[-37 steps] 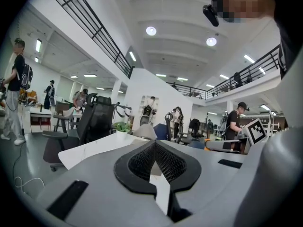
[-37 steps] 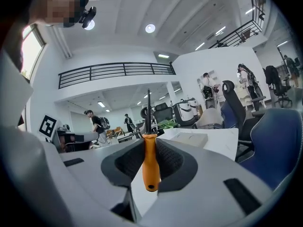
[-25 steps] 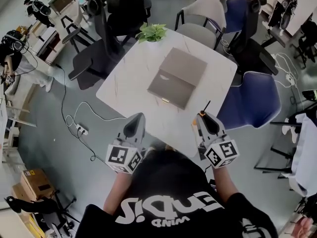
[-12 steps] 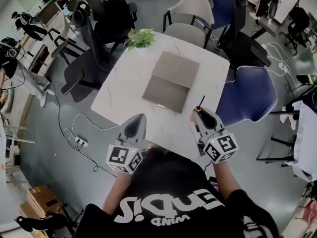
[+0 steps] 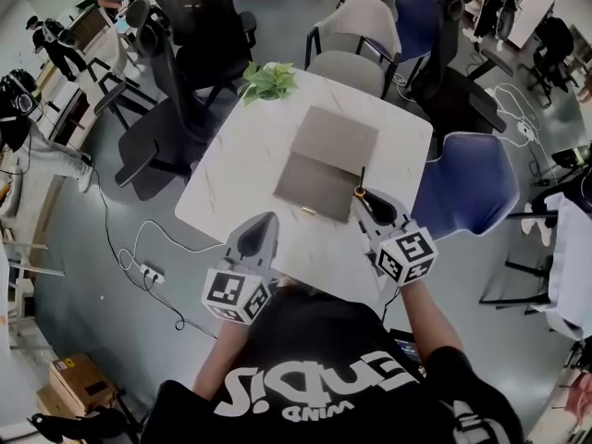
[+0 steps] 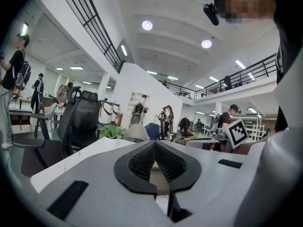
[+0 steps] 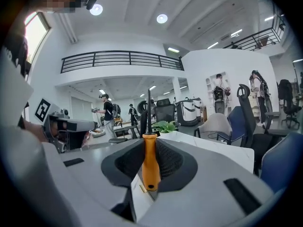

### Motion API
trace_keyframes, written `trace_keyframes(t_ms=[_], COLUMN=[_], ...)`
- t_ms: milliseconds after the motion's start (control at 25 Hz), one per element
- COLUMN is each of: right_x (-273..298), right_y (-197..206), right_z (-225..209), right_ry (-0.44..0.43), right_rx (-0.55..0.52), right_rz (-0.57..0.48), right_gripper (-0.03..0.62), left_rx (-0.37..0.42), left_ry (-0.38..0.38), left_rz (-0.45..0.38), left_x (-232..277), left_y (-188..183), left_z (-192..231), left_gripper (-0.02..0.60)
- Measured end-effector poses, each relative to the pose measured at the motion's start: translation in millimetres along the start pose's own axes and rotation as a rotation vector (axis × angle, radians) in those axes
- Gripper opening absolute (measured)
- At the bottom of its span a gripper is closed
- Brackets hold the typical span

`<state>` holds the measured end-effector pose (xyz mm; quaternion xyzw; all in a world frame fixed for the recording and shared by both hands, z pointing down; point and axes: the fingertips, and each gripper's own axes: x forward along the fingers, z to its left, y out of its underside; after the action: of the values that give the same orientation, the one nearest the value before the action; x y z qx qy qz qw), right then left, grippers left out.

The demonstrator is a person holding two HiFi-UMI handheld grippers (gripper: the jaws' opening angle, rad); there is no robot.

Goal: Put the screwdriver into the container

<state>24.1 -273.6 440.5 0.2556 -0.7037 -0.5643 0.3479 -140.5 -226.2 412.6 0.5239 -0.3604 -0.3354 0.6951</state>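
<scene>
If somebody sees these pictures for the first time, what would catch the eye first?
The screwdriver with its orange handle stands out first, clamped between the fingers of the right gripper at the near edge of the white table. Just beyond it, a flat grey container lies in the middle of the table, and a green plant sits at the far corner.

The black short-sleeved T-shirt carries bold white lettering across its front.
</scene>
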Motion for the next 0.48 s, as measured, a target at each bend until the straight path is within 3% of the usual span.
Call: trace_keyframes(t_ms=[480], right_x=[71], right_y=[59], right_z=[1], right_ry=[-0.075], right_rx=[-0.187], right_rz=[0.234], right_gripper=[0.069], left_rx=[-0.022], left_ry=[-0.007], left_rz=[0.006], left_x=[1], left_y=[3], left_z=[23], left_gripper=[0.012])
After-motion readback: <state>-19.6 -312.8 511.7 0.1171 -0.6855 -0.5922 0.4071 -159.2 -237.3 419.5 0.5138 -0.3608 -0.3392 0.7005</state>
